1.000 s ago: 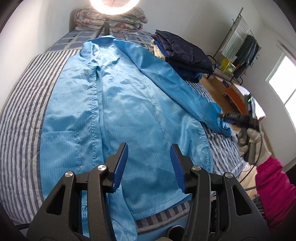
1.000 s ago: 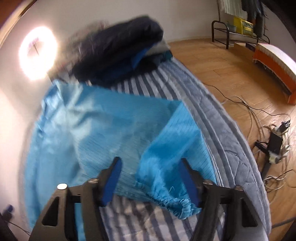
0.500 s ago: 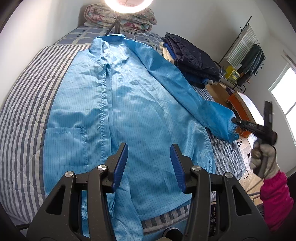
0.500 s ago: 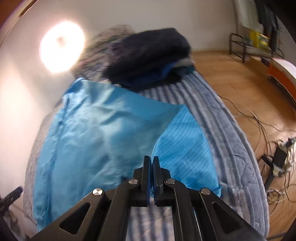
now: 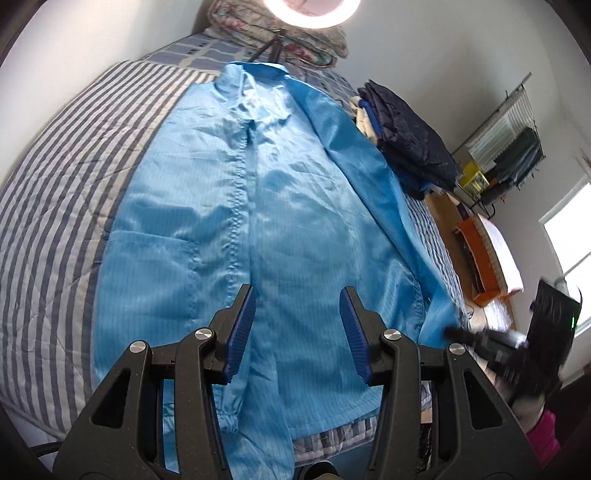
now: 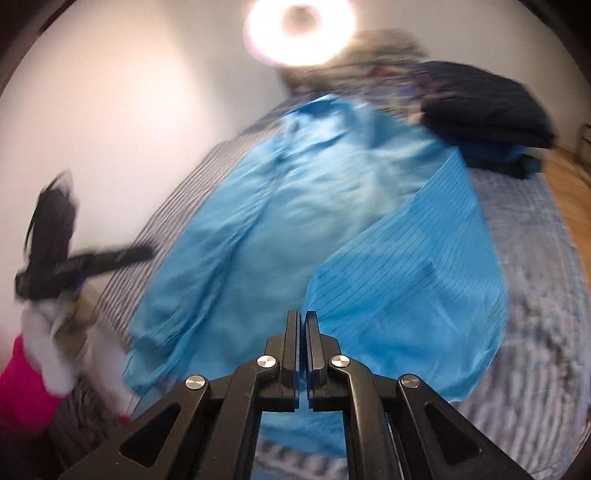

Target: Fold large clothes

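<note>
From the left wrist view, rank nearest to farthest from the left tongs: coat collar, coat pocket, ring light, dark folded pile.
1. coat pocket, just ahead on the left of the left tongs.
2. dark folded pile, at the right edge of the bed.
3. coat collar, far end, centre.
4. ring light, beyond the bed, top.

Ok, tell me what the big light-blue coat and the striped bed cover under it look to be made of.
Light-blue coat: thin, smooth synthetic weave, probably polyester; it has a slight sheen and a fine dark pinstripe grid. Grey-and-white striped bed cover: matte, padded, quilted fabric, likely cotton or a blend; stitched curves dimple its surface.
</note>
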`<state>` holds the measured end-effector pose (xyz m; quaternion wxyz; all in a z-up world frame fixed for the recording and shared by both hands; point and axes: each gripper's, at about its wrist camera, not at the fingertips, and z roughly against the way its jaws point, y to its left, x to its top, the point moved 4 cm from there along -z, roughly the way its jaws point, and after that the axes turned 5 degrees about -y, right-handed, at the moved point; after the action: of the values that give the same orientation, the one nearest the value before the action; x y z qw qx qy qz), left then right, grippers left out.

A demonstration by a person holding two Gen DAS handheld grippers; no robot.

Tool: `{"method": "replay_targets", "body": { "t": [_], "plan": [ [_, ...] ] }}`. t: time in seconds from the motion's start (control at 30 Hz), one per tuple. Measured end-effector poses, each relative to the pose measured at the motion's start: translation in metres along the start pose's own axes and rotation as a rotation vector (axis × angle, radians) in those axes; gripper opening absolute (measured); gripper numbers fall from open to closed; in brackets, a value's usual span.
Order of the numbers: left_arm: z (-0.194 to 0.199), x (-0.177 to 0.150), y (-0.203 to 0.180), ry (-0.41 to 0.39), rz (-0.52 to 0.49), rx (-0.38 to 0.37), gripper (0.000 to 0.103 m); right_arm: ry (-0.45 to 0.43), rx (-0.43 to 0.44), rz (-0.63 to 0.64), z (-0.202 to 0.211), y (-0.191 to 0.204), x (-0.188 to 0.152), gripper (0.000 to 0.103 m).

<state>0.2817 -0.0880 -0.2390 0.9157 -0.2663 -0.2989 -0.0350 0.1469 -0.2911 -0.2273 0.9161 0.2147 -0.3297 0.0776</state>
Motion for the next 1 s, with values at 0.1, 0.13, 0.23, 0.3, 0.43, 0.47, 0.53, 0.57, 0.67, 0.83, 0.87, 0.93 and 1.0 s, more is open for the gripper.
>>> {"method": "replay_targets", "body": {
  "t": [0.1,0.13,0.23,0.3,0.43,0.47,0.53,0.57,0.67,0.83,0.87,0.93,1.0],
  "plan": [
    [0.000,0.000,0.008,0.006,0.027,0.009,0.048,0.057,0.051,0.043,-0.015,0.026,-0.016,0.000],
    [-0.001,-0.001,0.010,0.009,0.031,0.015,0.048,0.073,0.067,0.052,-0.019,0.032,-0.021,0.000],
    [-0.004,-0.005,0.012,0.037,0.044,0.003,0.048,0.124,0.111,0.078,-0.028,0.051,-0.038,0.000],
    [-0.006,-0.008,0.010,0.050,0.037,0.004,0.048,0.153,0.133,0.107,-0.032,0.062,-0.050,0.000],
    [-0.017,-0.017,0.005,0.089,0.023,0.001,0.048,0.190,0.176,0.128,-0.036,0.074,-0.065,0.000],
    [-0.020,-0.019,0.004,0.100,0.019,0.000,0.048,0.201,0.181,0.140,-0.037,0.075,-0.069,0.000],
    [-0.025,-0.024,0.001,0.122,0.012,-0.006,0.048,0.225,0.207,0.157,-0.038,0.080,-0.075,0.000],
    [-0.028,-0.027,0.000,0.132,0.008,-0.006,0.048,0.239,0.218,0.166,-0.039,0.083,-0.079,0.000],
    [-0.037,-0.032,-0.002,0.158,0.001,0.002,0.048,0.286,0.234,0.205,-0.040,0.088,-0.096,0.000],
    [-0.049,-0.039,-0.003,0.191,0.001,0.013,0.048,0.305,0.239,0.201,-0.041,0.080,-0.109,0.000],
    [-0.052,-0.041,-0.004,0.197,-0.001,0.012,0.048,0.300,0.236,0.196,-0.040,0.078,-0.110,0.000],
    [-0.055,-0.044,-0.006,0.213,-0.006,0.010,0.048,0.293,0.229,0.195,-0.038,0.074,-0.109,0.000],
    [-0.059,-0.050,-0.007,0.234,0.004,-0.003,0.048,0.290,0.230,0.207,-0.034,0.074,-0.110,0.000]
  ]
}}
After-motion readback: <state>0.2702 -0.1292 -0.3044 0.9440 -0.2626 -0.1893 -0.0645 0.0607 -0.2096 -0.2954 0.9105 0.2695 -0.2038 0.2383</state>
